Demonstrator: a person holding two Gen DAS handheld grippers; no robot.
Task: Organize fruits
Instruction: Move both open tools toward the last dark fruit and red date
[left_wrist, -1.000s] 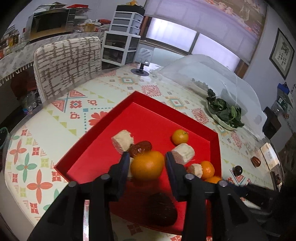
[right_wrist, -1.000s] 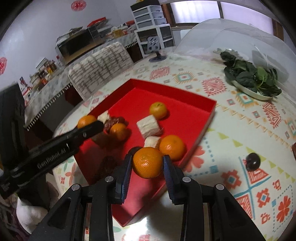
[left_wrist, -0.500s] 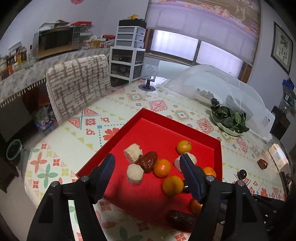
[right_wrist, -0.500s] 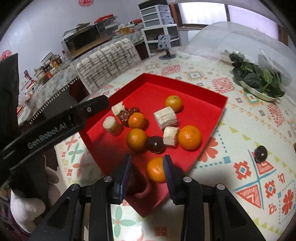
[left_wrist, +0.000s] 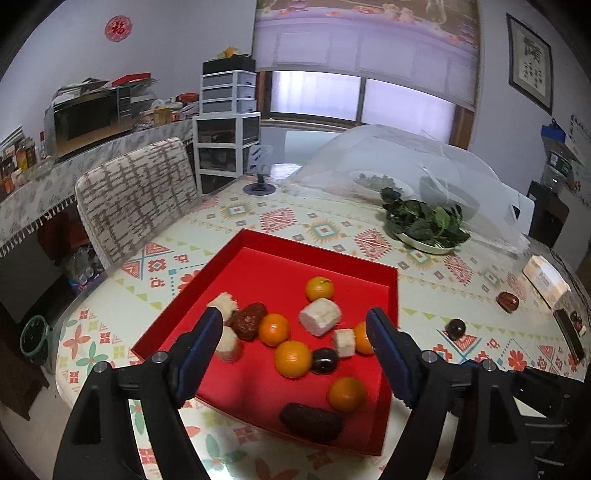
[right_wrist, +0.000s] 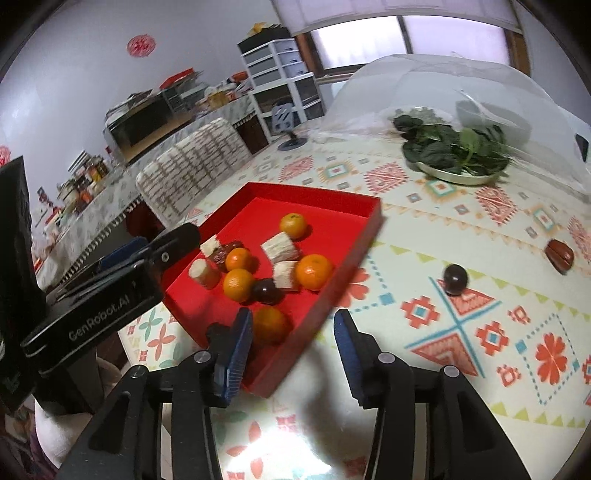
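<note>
Both jaws are opening and empty, on the left gripper (left_wrist: 293, 330) and right gripper (right_wrist: 293, 334). Most fruit sits in the red tray (left_wrist: 317, 248); a dark plum (right_wrist: 455, 279) and a date (right_wrist: 560, 255) remain on the desk (right_wrist: 424, 236), well apart from it.

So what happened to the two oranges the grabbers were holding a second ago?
Both were let go into the red tray. The left gripper dropped its orange and the right gripper dropped its orange near the tray's front corner. Both grippers' jaws are opening, with nothing pinched, and both have pulled back. The dark round fruit and the brown date stayed on the tablecloth.
</note>
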